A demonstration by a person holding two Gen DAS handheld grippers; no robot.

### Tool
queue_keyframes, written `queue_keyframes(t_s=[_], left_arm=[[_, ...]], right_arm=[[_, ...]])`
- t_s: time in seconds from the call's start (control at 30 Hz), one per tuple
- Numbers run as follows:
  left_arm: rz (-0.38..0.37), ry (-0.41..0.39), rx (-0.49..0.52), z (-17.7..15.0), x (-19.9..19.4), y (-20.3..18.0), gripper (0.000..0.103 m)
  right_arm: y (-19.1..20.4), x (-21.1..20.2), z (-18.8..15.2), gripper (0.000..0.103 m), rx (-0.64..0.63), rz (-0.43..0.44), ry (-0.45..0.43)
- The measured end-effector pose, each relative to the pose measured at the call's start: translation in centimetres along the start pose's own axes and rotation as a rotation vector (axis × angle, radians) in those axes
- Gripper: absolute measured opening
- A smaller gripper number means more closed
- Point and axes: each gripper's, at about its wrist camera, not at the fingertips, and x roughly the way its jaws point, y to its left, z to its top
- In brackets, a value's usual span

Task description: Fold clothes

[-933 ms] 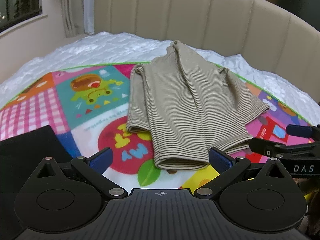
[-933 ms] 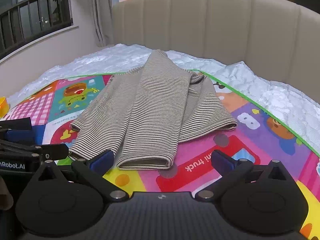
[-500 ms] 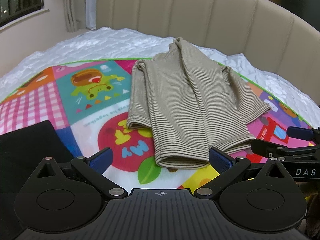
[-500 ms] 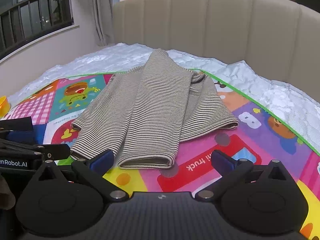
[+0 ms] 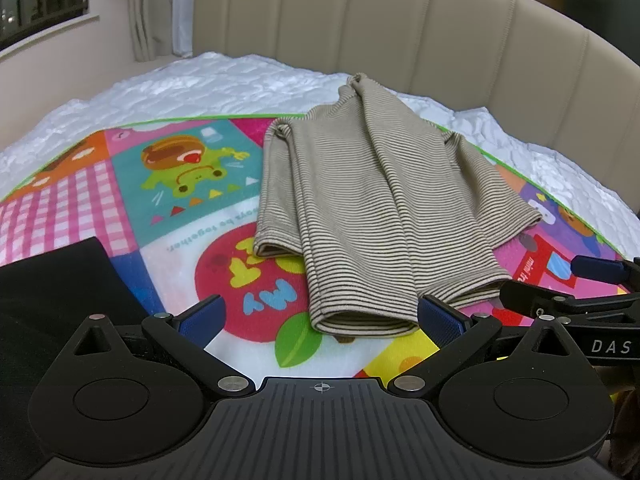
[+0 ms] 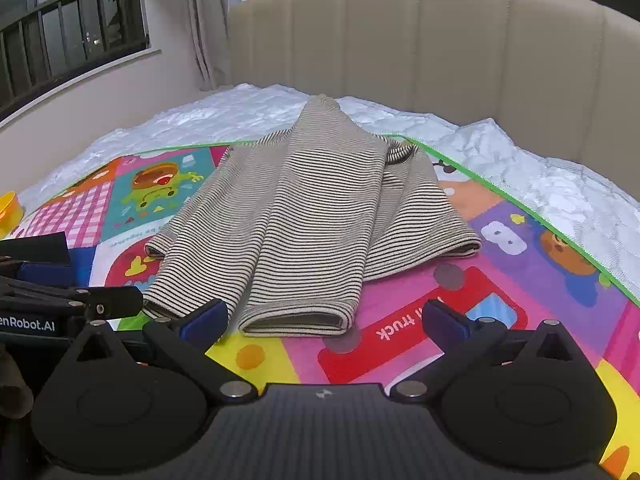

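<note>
Shirt [image 5: 372,216]: soft ribbed knit cloth, fine stripes, matt. Mat [image 5: 180,184] under it: smooth printed sheet, slight sheen; exact material unclear. Quilt [image 5: 224,88] beyond the mat: white quilted fabric, puckered, faintly glossy. Headboard [image 5: 400,24] at the far end: padded beige upholstery with stitched channels, smooth, leather-like. Left gripper [image 5: 320,314]: matt black plastic body, ribbed top, small shiny metal pivot pins, blue textured pads [image 5: 440,316]. Right gripper [image 6: 324,318]: same finish. Dark cloth [image 5: 52,280] left of the left gripper: black, matt.
</note>
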Motion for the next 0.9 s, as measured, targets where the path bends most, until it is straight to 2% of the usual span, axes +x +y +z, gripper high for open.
queue_keyframes(t_s=[0.9], left_arm=[[-0.004,0.007,-0.009,-0.12,0.21,0.42,0.103]], right_arm=[[-0.17,-0.17,0.12,0.103,0.011,0.004,-0.006]])
